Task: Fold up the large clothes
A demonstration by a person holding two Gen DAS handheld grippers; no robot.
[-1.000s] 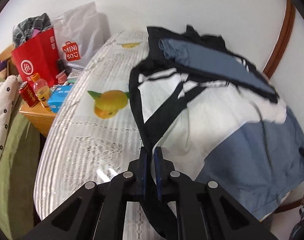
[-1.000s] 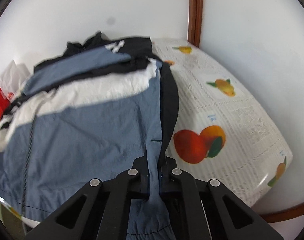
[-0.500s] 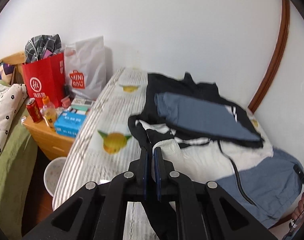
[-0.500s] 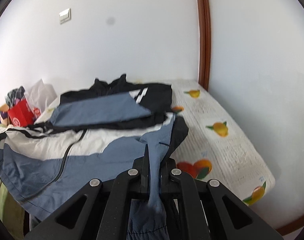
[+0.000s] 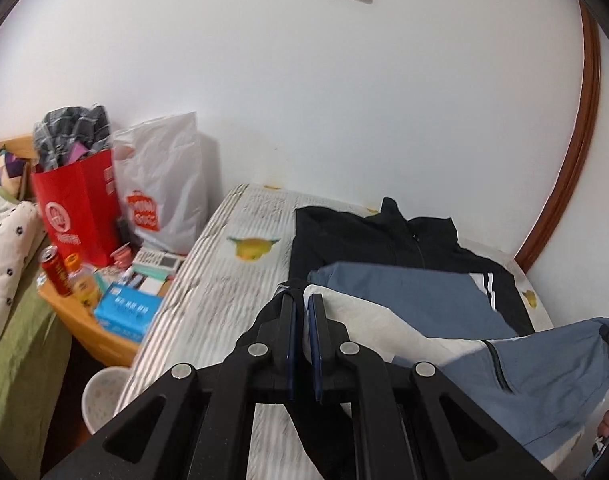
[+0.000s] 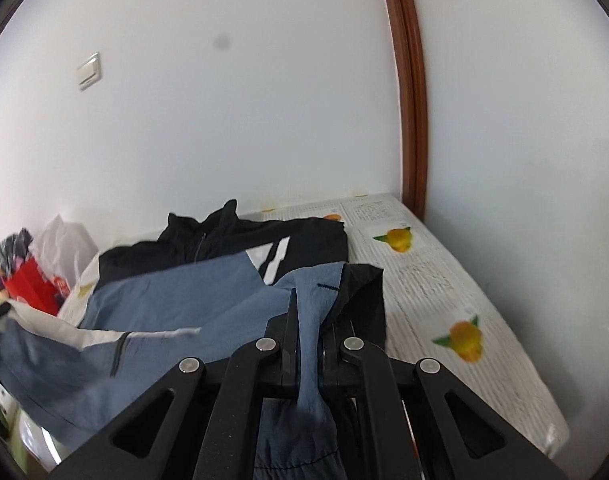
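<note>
A large black, white and blue jacket [image 5: 404, 300] lies on the bed, its sleeve folded across the chest. My left gripper [image 5: 303, 300] is shut on the jacket's left lower hem, held up off the bed. My right gripper [image 6: 308, 300] is shut on the right lower hem [image 6: 316, 320], blue and black cloth, also lifted. The lower half of the jacket [image 6: 64, 360] hangs between the two grippers above the upper half. The collar [image 6: 208, 224] points to the far wall.
The bed sheet [image 6: 444, 288] is white with fruit prints. A wooden nightstand [image 5: 88, 320] to the left holds a can, a bottle, boxes, a red bag [image 5: 76, 208] and a white bag [image 5: 164, 192]. A white bin [image 5: 104, 396] stands below. Walls close behind and right.
Both grippers rose and carried the jacket's lower hem up and toward the collar. The lower half left the bed and now hangs over the upper half.
</note>
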